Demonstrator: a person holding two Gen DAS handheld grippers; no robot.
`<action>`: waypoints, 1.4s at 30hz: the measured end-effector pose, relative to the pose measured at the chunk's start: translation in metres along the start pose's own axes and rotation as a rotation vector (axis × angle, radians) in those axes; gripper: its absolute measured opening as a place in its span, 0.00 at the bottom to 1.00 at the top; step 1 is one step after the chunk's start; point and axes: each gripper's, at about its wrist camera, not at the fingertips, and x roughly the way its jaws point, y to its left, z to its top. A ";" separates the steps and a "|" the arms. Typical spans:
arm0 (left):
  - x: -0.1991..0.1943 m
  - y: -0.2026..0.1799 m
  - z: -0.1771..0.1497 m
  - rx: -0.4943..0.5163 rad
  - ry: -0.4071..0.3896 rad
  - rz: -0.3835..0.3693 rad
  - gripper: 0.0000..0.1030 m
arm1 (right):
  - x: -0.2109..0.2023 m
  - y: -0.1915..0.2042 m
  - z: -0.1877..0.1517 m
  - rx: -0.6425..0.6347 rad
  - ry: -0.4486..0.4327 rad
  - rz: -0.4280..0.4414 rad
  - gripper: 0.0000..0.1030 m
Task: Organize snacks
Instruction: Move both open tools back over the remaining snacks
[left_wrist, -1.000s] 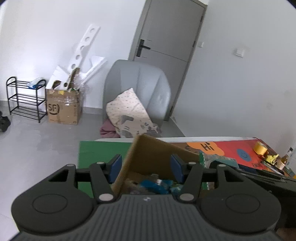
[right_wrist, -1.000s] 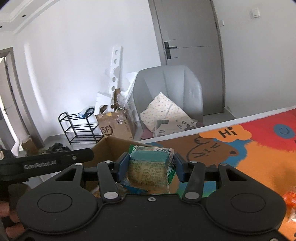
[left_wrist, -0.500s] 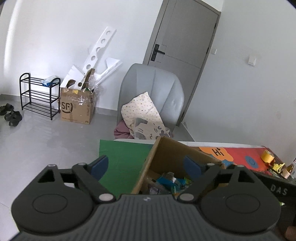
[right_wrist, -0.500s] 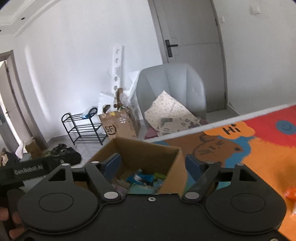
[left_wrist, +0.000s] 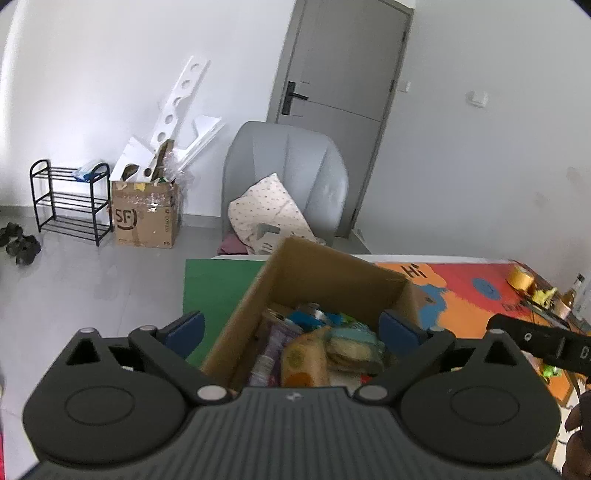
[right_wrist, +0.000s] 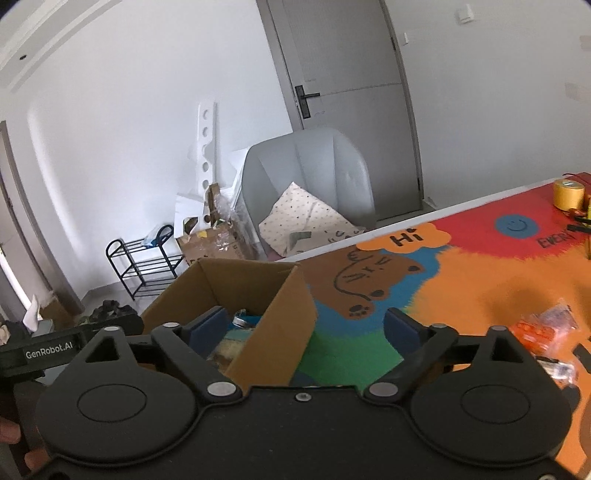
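Observation:
An open cardboard box (left_wrist: 332, 273) stands on the table and holds several snack packets (left_wrist: 325, 350). It also shows in the right wrist view (right_wrist: 280, 314). My left gripper (left_wrist: 291, 332) is open and empty, hovering over the box with its jaws spread wide. My right gripper (right_wrist: 306, 332) is open and empty, above the box's right wall. An orange snack packet (right_wrist: 543, 325) lies on the colourful mat (right_wrist: 461, 277) to the right.
A yellow tape roll (right_wrist: 569, 194) and small items sit at the mat's far right. A green mat (left_wrist: 218, 284) lies left of the box. Beyond the table stand a grey chair (left_wrist: 288, 177) with a pillow, a cardboard carton (left_wrist: 144, 218) and a black rack (left_wrist: 70, 199).
My right gripper opened and let go of the green snack packet, which now lies in the box, then shifted right. My left gripper opened wide and rose above the box.

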 end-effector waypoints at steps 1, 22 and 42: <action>-0.002 -0.003 -0.001 0.006 0.000 -0.005 1.00 | -0.004 -0.002 -0.001 0.002 -0.007 0.000 0.97; -0.023 -0.074 -0.035 0.067 0.044 -0.143 1.00 | -0.078 -0.072 -0.034 0.099 -0.045 -0.114 1.00; -0.015 -0.137 -0.047 0.146 0.052 -0.243 0.97 | -0.098 -0.126 -0.051 0.167 -0.071 -0.179 0.91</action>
